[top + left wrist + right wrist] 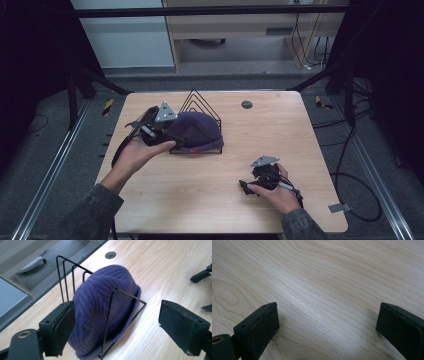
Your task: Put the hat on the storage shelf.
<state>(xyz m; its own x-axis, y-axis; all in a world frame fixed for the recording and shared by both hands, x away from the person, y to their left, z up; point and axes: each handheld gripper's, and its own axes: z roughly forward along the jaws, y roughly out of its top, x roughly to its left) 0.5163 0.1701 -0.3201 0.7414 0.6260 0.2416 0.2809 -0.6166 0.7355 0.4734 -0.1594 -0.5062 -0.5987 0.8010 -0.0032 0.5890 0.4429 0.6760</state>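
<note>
Loosely slumped, purple ribbed knit beanie (102, 312) fills wire rack (75, 277); left gripper (116, 325) spread.

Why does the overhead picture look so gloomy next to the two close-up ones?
High view: dim, with dark surroundings, so the purple hat looks nearly black. Left gripper view: bright, hat sharp, wire rack lines bowed. Right gripper view: pale sheen on the table, jaws slightly soft.
</note>
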